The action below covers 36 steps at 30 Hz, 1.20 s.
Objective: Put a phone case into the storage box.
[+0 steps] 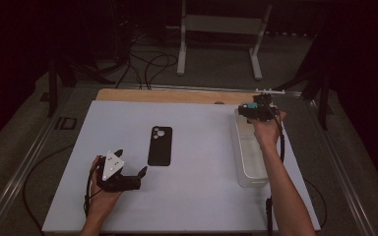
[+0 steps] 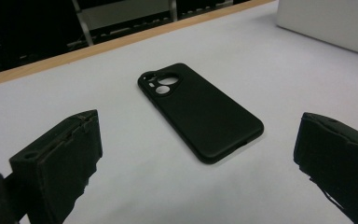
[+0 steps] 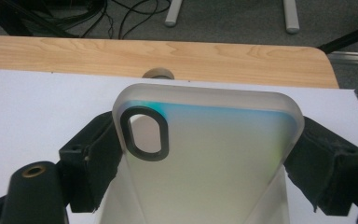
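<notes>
1. Right claw: held at the far right of the white worktop on an extended forearm, its jaws pinching the side edges of a frosted translucent phone case at its camera-cutout end.
2. Clear plastic bin: lies lengthwise beneath the right hand, near the worktop's right edge.
3. Left claw: rests low at the near left, jaws spread with nothing between them, aimed at the black phone case.
4. Black phone case: lies flat mid-worktop, unobstructed, well apart from the bin.
</notes>
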Available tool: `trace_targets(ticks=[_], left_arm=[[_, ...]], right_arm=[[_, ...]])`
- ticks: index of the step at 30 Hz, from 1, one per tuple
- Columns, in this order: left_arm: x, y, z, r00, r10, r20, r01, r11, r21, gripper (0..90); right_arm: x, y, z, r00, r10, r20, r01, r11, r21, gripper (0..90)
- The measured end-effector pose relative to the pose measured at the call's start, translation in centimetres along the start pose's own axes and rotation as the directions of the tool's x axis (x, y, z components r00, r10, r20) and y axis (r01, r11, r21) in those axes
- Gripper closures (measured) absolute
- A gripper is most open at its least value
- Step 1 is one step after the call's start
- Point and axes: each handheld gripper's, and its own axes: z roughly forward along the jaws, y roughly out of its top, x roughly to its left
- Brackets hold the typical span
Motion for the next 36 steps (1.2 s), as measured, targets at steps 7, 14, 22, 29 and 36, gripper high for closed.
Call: trace_targets(ticks=[7, 14, 22, 29, 36], left_arm=[[0.0, 0.0, 0.0, 1.0, 0.001, 0.003, -0.001, 1.0, 0.002, 1.6], [-0.1, 0.0, 0.0, 1.0, 0.003, 0.005, -0.003, 1.0, 0.002, 1.7], [-0.2, 0.0, 0.1, 1.0, 0.007, 0.006, -0.007, 1.0, 0.006, 1.8], [-0.2, 0.0, 0.0, 1.0, 0.004, 0.005, -0.004, 1.0, 0.004, 1.8], [-0.2, 0.0, 0.0, 1.0, 0.007, 0.005, -0.007, 1.0, 0.004, 1.8]], right_arm=[[0.3, -0.1, 0.5, 0.9998, -0.019, 0.005, 0.019, 0.9997, 0.012, 16.9], [0.5, 0.2, 0.9, 0.9995, -0.031, 0.004, 0.031, 0.9993, 0.022, 16.7], [0.4, 0.1, 1.0, 0.9996, -0.027, 0.001, 0.027, 0.9995, 0.016, 16.5], [0.2, 0.1, 0.9, 0.9999, 0.01, -0.006, -0.01, 0.9999, -0.004, 9.9], [0.2, 0.2, -0.6, 0.9988, -0.004, -0.049, 0.0, 0.9977, -0.067, 9.6]])
